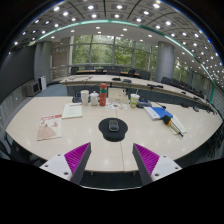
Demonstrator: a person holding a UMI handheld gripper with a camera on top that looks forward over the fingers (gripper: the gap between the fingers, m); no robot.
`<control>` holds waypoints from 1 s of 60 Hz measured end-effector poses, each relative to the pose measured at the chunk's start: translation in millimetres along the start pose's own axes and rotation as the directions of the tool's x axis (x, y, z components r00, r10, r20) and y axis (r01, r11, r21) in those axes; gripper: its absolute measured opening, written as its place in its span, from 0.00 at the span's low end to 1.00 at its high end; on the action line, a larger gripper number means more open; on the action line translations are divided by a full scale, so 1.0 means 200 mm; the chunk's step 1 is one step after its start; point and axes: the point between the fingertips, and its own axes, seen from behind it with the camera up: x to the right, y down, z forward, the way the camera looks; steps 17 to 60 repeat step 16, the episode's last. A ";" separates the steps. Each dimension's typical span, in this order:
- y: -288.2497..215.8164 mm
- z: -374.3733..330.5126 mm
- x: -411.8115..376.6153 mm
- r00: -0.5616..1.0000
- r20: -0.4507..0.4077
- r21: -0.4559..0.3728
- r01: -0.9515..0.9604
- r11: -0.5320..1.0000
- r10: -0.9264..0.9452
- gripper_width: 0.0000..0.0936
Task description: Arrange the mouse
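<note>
From my seat at the controls, I start at the left of the frame: a reddish booklet [49,127] lies flat on the pale table [30,135], near its left edge. Just right of it and a little higher, a white sheet of paper [72,111] rests on the tabletop. Above that, towards the table's far side, a small cluster of containers [89,97] stands upright, and beside them a taller can [103,95] with a red and green label; I cannot read the label from here.

In the middle of the frame sits the mouse [113,125], dark, on a round black mouse pad [113,129]. It lies just ahead of the gripper [112,157], centred between the lines of the two fingers but beyond their tips, not touched by either.

The fingers are spread wide and hold nothing: the left pad [77,154] and the right pad [146,156], both magenta, show at the lower part of the frame with bare table between them.

Right of centre, a cup [134,100] stands on the far half of the table. Further right lies a blue item [152,113], possibly a packet, with a few smaller things beside it that I cannot make out. Behind the table, rows of desks and chairs run under the large windows [110,50] at the top of the frame.
</note>
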 end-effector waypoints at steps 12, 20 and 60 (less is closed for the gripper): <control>-0.03 -0.12 -0.01 1.000 0.006 0.042 -0.018 0.999 0.017 0.91; -0.02 -0.13 -0.01 1.000 0.002 0.047 -0.014 0.999 0.014 0.91; -0.02 -0.13 -0.01 1.000 0.002 0.047 -0.014 0.999 0.014 0.91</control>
